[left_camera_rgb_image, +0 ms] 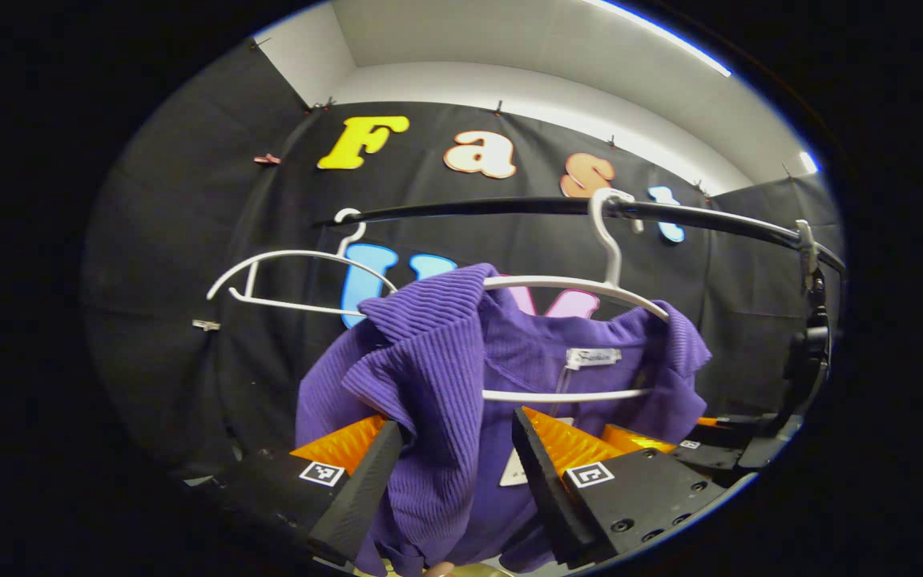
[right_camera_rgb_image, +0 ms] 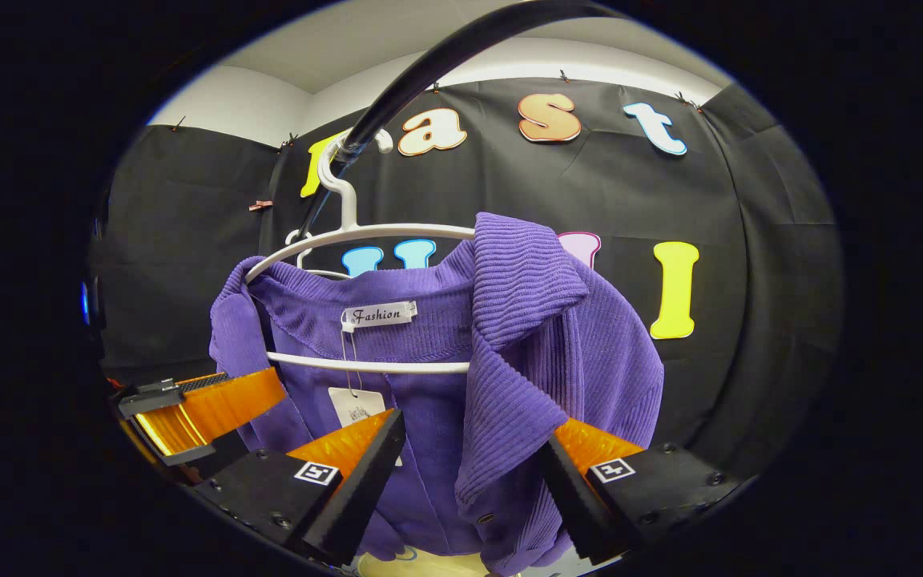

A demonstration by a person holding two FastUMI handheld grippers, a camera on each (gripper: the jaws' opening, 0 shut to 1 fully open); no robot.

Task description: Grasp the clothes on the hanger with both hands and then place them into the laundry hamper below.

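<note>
A dark rail (left_camera_rgb_image: 509,207) runs across the booth, and in the right gripper view it curves up overhead (right_camera_rgb_image: 429,64). Two white hangers hook over it. The bare hanger (left_camera_rgb_image: 285,276) hangs on the left of the left gripper view, farther along the rail. The other hanger (left_camera_rgb_image: 582,284) carries a purple ribbed garment (left_camera_rgb_image: 437,377), draped over its shoulders and lower bar; the right gripper view shows the same hanger (right_camera_rgb_image: 349,232) and garment (right_camera_rgb_image: 525,336) from the opposite side, collar folded over the hanger's arm.
</note>
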